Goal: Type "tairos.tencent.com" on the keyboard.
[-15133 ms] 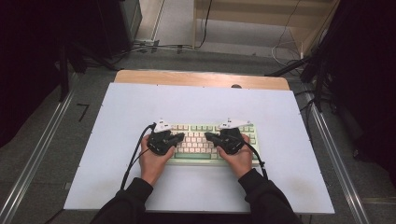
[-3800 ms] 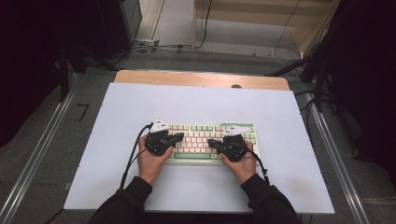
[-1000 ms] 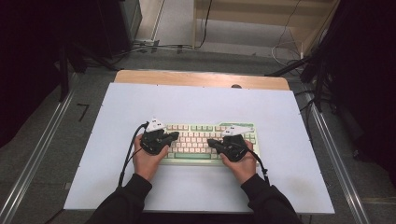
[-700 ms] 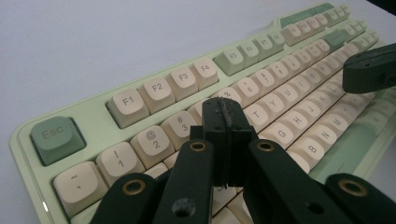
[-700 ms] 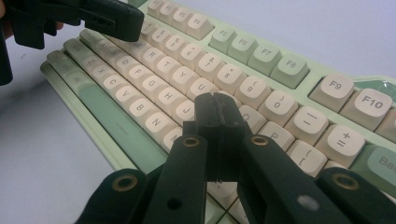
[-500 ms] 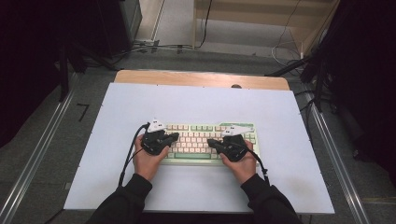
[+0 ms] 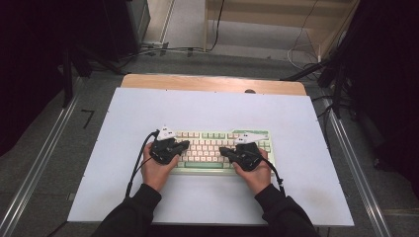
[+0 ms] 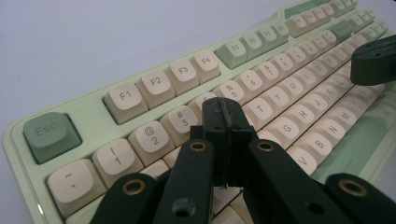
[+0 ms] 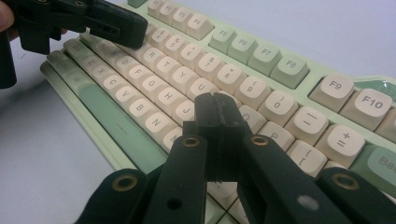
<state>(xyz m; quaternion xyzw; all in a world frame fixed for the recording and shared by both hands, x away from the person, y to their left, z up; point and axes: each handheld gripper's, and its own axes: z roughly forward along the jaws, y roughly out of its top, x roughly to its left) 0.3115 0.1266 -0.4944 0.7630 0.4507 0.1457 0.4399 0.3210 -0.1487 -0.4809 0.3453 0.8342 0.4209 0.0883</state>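
white table (image 7: pixel 207 106) under a keyboard (image 7: pixel 217 140) lying crosswise. left gripper (image 8: pixel 223 122) and right gripper (image 9: pixel 217 120), both clenched empty, hover over opposite halves, perhaps touching keys.

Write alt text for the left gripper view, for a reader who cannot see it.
The left gripper, its two black jaws shut together, points down at the number row of a pale green keyboard with cream keys. A green Esc key sits at the left; the right gripper hovers over the far keys.
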